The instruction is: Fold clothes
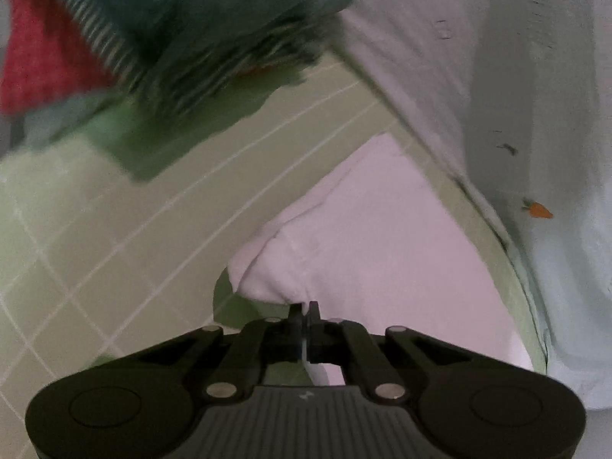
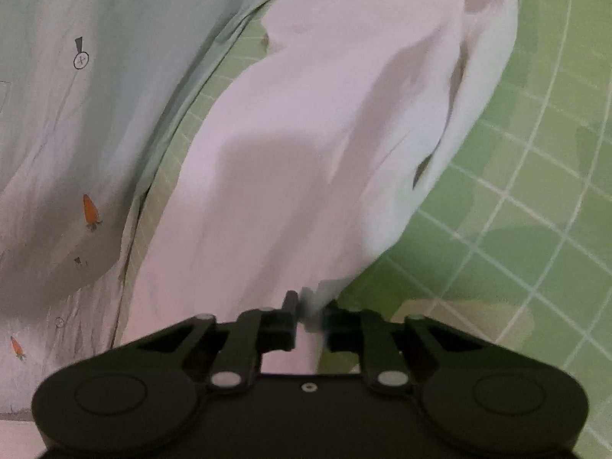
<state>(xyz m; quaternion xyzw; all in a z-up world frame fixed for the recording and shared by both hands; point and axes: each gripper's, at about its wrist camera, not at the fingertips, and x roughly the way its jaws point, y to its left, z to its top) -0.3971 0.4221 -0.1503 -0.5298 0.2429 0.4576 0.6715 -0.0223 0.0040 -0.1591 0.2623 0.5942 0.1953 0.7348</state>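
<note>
My left claw [image 1: 304, 308] is pinched fully together on the edge of a white garment [image 1: 367, 237]; a thin fold of the cloth runs between its two fingers. The garment spreads ahead of the claw, over the green gridded mat [image 1: 114, 237] that covers the bench. To its right lies a pale shirt printed with small carrots [image 1: 543, 153], a narrow strip of mat showing between the two. At the upper left I see a blurred heap of clothes [image 1: 183, 38], dark teal and striped, with a red piece beside it.

My right claw [image 2: 311, 306] is drawn narrow on the same white garment [image 2: 325, 122], with cloth bunched between the fingers. The garment stretches away from the claw. The carrot shirt [image 2: 76, 134] lies to its left, open mat [image 2: 516, 229] to its right.
</note>
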